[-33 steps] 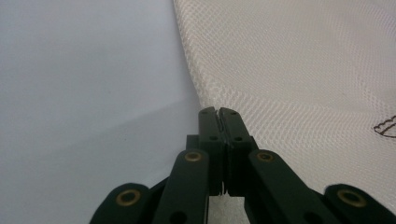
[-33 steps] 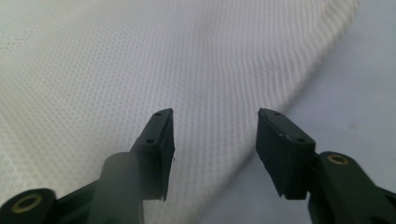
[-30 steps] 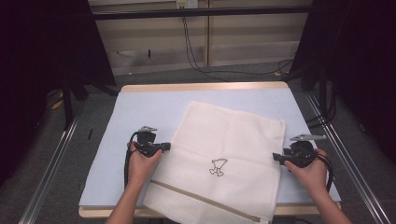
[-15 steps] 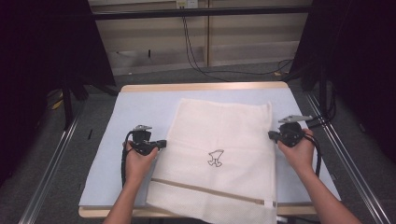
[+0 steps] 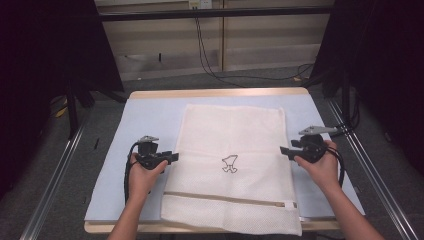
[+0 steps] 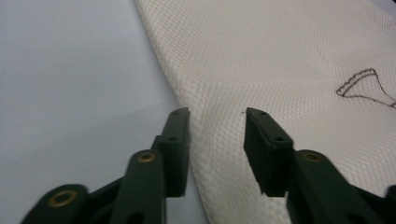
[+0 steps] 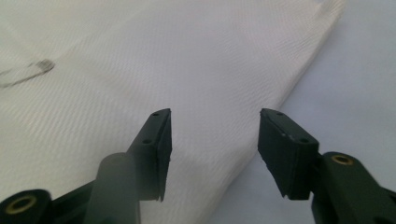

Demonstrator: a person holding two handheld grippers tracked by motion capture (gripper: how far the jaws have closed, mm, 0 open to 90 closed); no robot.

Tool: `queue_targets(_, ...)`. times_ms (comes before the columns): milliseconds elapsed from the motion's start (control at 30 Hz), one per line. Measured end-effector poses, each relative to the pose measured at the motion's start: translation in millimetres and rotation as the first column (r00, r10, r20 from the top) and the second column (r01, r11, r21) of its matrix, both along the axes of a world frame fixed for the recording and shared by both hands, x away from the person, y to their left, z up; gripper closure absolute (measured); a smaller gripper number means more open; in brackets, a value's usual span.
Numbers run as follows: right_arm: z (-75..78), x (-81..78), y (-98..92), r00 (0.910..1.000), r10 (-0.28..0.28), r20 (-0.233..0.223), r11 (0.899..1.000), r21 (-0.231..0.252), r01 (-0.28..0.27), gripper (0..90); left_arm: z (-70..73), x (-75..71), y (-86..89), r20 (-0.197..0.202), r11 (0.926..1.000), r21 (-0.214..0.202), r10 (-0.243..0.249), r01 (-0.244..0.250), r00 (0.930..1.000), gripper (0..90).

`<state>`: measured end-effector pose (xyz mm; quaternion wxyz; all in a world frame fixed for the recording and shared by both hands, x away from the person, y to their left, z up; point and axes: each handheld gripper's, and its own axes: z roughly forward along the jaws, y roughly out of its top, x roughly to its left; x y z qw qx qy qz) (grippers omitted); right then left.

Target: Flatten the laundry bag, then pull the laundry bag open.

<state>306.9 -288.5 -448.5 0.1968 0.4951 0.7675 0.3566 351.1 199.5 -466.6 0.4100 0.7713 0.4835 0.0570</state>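
Cream mesh laundry bag (image 5: 232, 165) spread flat on pale blue sheet (image 5: 150, 107) over the worktop (image 5: 220, 93), zipper (image 5: 225, 198) running across near the front edge, small dark embroidered figure (image 5: 229, 164) at centre. Left gripper (image 5: 170, 157) at the bag's left edge, jaws just opened and apart, mesh lying between them, not pinched. Right gripper (image 5: 284, 150) at the bag's right edge, jaws likewise just opened, standing wide over the edge, nothing clamped.

Cream mesh-cloth laundry bag (image 5: 232, 145); matt black fingers (image 6: 264, 140).
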Motion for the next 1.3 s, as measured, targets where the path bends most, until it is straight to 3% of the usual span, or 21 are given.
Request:
queue_targets(200, -12.0, -44.6, 2.1, 0.9969, 0.041, -0.068, 0.998, 0.056, -0.037, 42.1, -1.7, -16.0, 1.3, -0.059, 0.9976, 0.023, -0.064, 0.065, 0.9962, 51.1)
queue_targets(267, -18.0, -53.8, 1.2, 0.9951, 0.037, -0.092, 0.998, 0.052, -0.032, 42.5, -6.4, -21.0, 0.7, -0.08, 0.9934, 0.059, -0.094, 0.099, 0.9924, 50.2)
queue_targets(367, -27.8, -60.4, 1.7, 0.9902, 0.034, -0.136, 0.998, 0.051, -0.028, 50.0, -6.5, -22.8, 2.5, -0.074, 0.9933, 0.062, -0.093, 0.097, 0.993, 51.6)
queue_targets(400, -28.8, -61.5, 2.4, 0.9926, 0.035, -0.116, 0.999, 0.027, -0.032, 55.9, -7.1, -23.8, 1.7, -0.061, 0.9941, 0.065, -0.083, 0.087, 0.9946, 52.7)
queue_targets(433, -27.7, -61.7, 3.0, 0.9929, 0.033, -0.115, 0.999, 0.012, -0.032, 64.5, -6.8, -24.9, 0.9, -0.06, 0.993, 0.072, -0.09, 0.094, 0.9942, 53.2)
queue_targets(467, -26.7, -60.6, 2.2, 0.9908, 0.048, -0.127, 0.998, 0.041, -0.043, 81.9, -6.6, -26.0, -0.4, -0.057, 0.993, 0.075, -0.087, 0.091, 0.9946, 53.0)
queue_targets(500, -26.4, -60.5, 2.0, 0.9906, 0.052, -0.127, 0.996, 0.079, -0.042, 85.7, -5.9, -26.6, -1.1, -0.059, 0.9915, 0.087, -0.092, 0.097, 0.994, 53.2)
queue_targets(533, -26.6, -59.5, 3.6, 0.9892, 0.054, -0.136, 0.997, 0.065, -0.046, 87.2, -5.0, -26.7, -1.7, -0.063, 0.9895, 0.096, -0.102, 0.108, 0.9927, 53.6)
queue_targets(667, -24.8, -52.7, 9.7, 0.99, 0.067, -0.124, 0.997, 0.048, -0.062, 89.2, -5.8, -26.5, -0.5, -0.066, 0.9919, 0.093, -0.08, 0.086, 0.9946, 62.0)
queue_targets(733, -24.2, -48.2, 14.1, 0.991, 0.065, -0.117, 0.997, 0.037, -0.061, 89.2, -6.7, -27.0, -1.1, -0.065, 0.9927, 0.098, -0.064, 0.07, 0.9959, 76.8)
queue_targets(833, -22.3, -44.0, 19.7, 0.9931, 0.068, -0.096, 0.998, 0.015, -0.067, 89.3, -4.3, -26.2, -6.1, -0.057, 0.9913, 0.11, -0.067, 0.073, 0.9962, 86.1)
queue_targets(933, -21.2, -38.9, 21.3, 0.9953, 0.059, -0.076, 0.998, -0.003, -0.06, 89.4, -0.8, -22.2, -9.4, -0.018, 0.9889, 0.139, -0.05, 0.052, 0.9986, 88.0)
queue_targets(967, -20.6, -37.2, 20.8, 0.995, 0.044, -0.09, 0.999, 0.001, -0.044, 89.4, 0.0, -19.9, -8.4, -0.01, 0.9894, 0.14, -0.036, 0.037, 0.9993, 88.1)
queue_targets(1100, -22.8, -25.8, 18.6, 0.9963, 0.019, -0.084, 1.0, 0.0, -0.019, 89.4, -3.1, -11.1, -3.9, 0.032, 0.992, 0.12, 0.034, -0.038, 0.9989, 88.4)
queue_targets(1300, -19.4, -7.9, 27.6, 0.9978, 0.01, -0.066, 0.999, -0.045, -0.013, 89.4, -6.1, -5.9, 3.1, 0.04, 0.9905, 0.117, 0.067, -0.072, 0.9969, 88.3)
